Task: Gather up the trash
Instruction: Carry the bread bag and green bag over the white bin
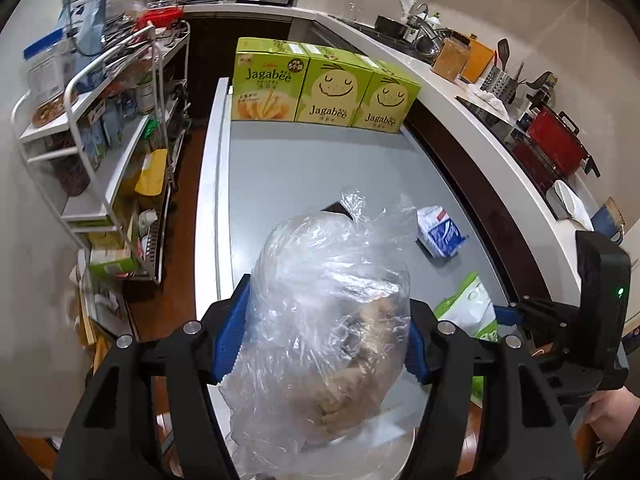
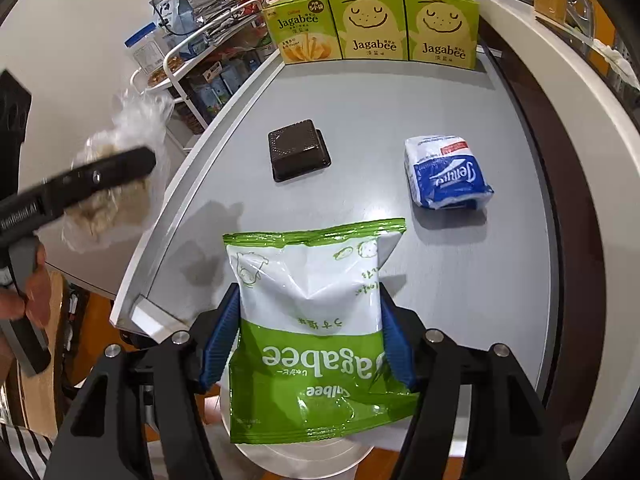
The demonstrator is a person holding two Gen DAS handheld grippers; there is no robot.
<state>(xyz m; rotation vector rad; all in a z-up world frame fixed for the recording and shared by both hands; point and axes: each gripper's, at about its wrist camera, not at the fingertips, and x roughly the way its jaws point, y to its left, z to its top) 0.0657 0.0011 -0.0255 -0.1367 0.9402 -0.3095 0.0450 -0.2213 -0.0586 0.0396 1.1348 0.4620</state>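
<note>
My left gripper (image 1: 324,332) is shut on a crumpled clear plastic bag (image 1: 320,320) with brownish scraps inside, held above the near end of the grey table (image 1: 300,160). It also shows at the left of the right wrist view (image 2: 116,184). My right gripper (image 2: 310,332) is shut on a green and white Jagabee snack bag (image 2: 316,320), held over a white round bin rim (image 2: 304,460). A black plastic tray (image 2: 298,154) and a blue and white tissue pack (image 2: 446,172) lie on the table.
Three green Jagabee boxes (image 2: 372,26) stand at the table's far end. A white wire rack (image 1: 108,152) full of goods stands left of the table. A white counter (image 1: 460,92) with kitchenware runs along the right. Wooden floor lies between rack and table.
</note>
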